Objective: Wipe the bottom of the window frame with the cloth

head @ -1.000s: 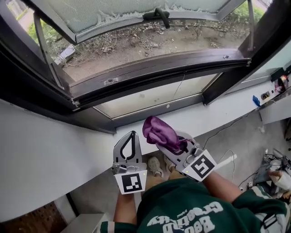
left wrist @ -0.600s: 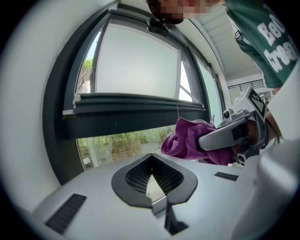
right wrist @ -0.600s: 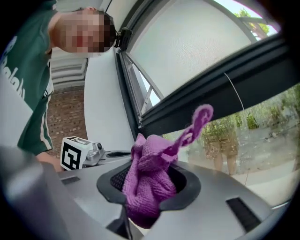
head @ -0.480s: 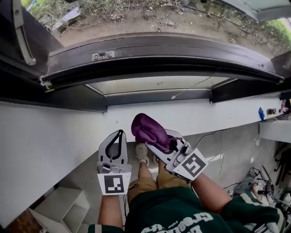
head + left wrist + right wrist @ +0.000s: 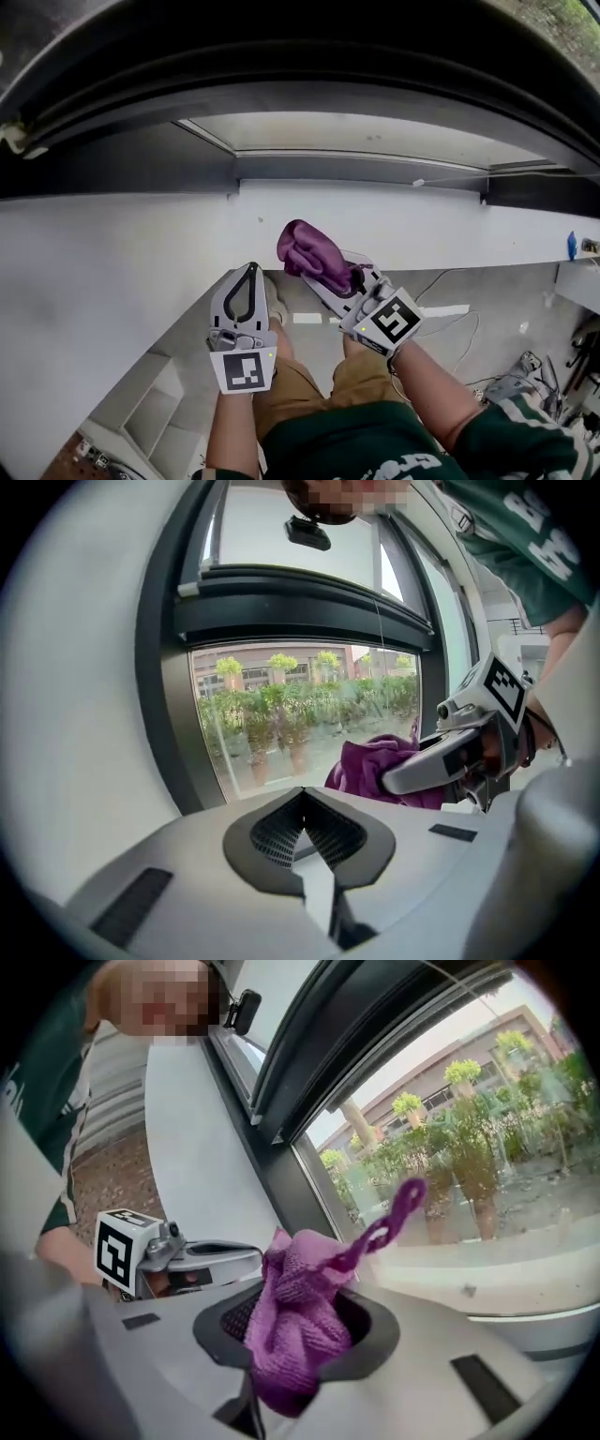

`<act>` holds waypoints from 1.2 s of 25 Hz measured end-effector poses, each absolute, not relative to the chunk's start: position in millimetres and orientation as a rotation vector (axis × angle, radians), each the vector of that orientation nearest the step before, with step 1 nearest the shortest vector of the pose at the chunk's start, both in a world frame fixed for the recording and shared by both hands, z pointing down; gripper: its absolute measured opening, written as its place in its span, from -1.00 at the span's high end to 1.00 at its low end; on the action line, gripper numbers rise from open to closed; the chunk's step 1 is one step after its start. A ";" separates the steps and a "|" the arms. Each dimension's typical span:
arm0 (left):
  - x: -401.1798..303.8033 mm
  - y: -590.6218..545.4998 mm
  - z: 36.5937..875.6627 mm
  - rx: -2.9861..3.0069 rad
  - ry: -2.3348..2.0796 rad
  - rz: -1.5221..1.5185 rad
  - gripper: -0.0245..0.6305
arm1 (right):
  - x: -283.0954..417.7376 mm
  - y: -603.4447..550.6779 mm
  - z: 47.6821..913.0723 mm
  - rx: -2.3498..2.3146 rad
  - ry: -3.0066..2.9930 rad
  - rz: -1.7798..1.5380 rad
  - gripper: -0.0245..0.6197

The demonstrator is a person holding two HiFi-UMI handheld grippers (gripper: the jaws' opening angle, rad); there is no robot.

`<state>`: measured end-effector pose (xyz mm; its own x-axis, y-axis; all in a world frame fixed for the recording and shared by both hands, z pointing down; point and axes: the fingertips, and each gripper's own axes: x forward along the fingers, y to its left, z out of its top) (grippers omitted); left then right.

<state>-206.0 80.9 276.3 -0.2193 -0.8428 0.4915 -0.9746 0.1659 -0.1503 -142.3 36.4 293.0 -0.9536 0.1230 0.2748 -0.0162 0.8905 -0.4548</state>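
Note:
The purple cloth is bunched in my right gripper, which is shut on it below the white sill. In the right gripper view the cloth fills the jaws and a loop of it sticks up. My left gripper hangs shut and empty just left of the right one. Its tips meet in the left gripper view, with the cloth to its right. The dark window frame and a fixed lower pane lie above both grippers, apart from them.
White wall under the sill drops to a grey floor with cables at the right. A white shelf unit stands at lower left. The person's legs and a shoe are under the grippers. A small blue object sits far right.
The head view has tipped further down, so the open sash and the ground outside have left the picture. Both grippers stay side by side, the right still shut on the cloth.

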 end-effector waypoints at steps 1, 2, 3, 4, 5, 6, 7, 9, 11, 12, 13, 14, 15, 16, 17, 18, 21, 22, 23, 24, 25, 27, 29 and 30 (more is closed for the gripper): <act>-211.6 81.2 283.7 1.753 -2.145 0.629 0.91 | -146.7 36.2 297.5 -0.060 -2.769 0.645 0.52; -217.2 79.9 292.0 1.778 -2.135 0.624 0.91 | -151.2 35.7 302.9 -0.026 -2.779 0.626 0.52; -222.8 77.7 301.2 1.816 -2.122 0.624 0.91 | -156.1 35.1 309.5 0.018 -2.789 0.608 0.52; -228.6 75.2 311.1 1.858 -2.111 0.626 0.91 | -162.0 34.7 317.5 0.065 -2.796 0.591 0.52; -234.3 73.1 321.2 1.892 -2.106 0.624 0.91 | -168.7 35.3 326.8 0.108 -2.798 0.576 0.52; -239.4 71.7 330.9 1.912 -2.106 0.611 0.91 | -175.4 37.1 336.2 0.143 -2.794 0.557 0.52; -243.7 70.3 340.0 1.921 -2.108 0.587 0.91 | -181.7 39.6 344.5 0.171 -2.791 0.538 0.52; -250.1 67.1 354.5 1.933 -2.103 0.559 0.91 | -191.7 44.6 356.7 0.238 -2.787 0.537 0.52; -255.0 67.8 370.8 1.924 -2.077 0.582 0.91 | -198.5 48.6 374.0 0.323 -2.765 0.597 0.52; -258.2 68.4 382.0 1.894 -2.067 0.577 0.91 | -202.2 48.5 387.6 0.353 -2.746 0.625 0.52; -262.1 67.4 394.1 1.856 -2.069 0.550 0.91 | -207.3 45.7 403.5 0.369 -2.732 0.636 0.52; -266.6 65.2 405.4 1.823 -2.085 0.503 0.91 | -214.0 40.9 420.0 0.374 -2.730 0.628 0.52; -271.3 64.5 415.8 1.802 -2.104 0.459 0.91 | -221.7 37.5 437.0 0.371 -2.732 0.608 0.52; -275.8 67.1 427.3 1.798 -2.114 0.452 0.91 | -230.1 37.1 454.6 0.364 -2.733 0.591 0.52; -278.8 70.9 439.1 1.800 -2.121 0.470 0.91 | -237.6 37.7 471.7 0.349 -2.729 0.583 0.52; -278.2 74.8 449.1 1.790 -2.129 0.480 0.91 | -242.1 37.7 485.9 0.325 -2.719 0.581 0.52; -269.6 85.4 459.3 1.708 -2.121 0.459 0.91 | -243.4 34.2 497.5 0.282 -2.687 0.619 0.52; -268.5 83.4 456.2 1.711 -2.120 0.458 0.91 | -244.4 30.0 492.5 0.285 -2.694 0.631 0.52; -267.4 79.6 451.8 1.723 -2.123 0.456 0.91 | -245.3 25.5 485.7 0.285 -2.706 0.630 0.52; -266.5 76.7 447.5 1.733 -2.130 0.448 0.91 | -245.8 22.8 478.2 0.278 -2.721 0.617 0.52; -266.1 75.6 444.0 1.738 -2.142 0.437 0.91 | -245.8 22.8 470.6 0.265 -2.735 0.599 0.52; -267.3 77.1 439.4 1.726 -2.171 0.429 0.91 | -243.5 27.1 458.2 0.241 -2.759 0.562 0.52; -269.4 78.5 437.0 1.699 -2.198 0.427 0.91 | -238.2 29.7 450.3 0.232 -2.770 0.531 0.52; -271.1 78.3 435.3 1.684 -2.212 0.424 0.91 | -235.6 30.0 448.1 0.232 -2.774 0.522 0.52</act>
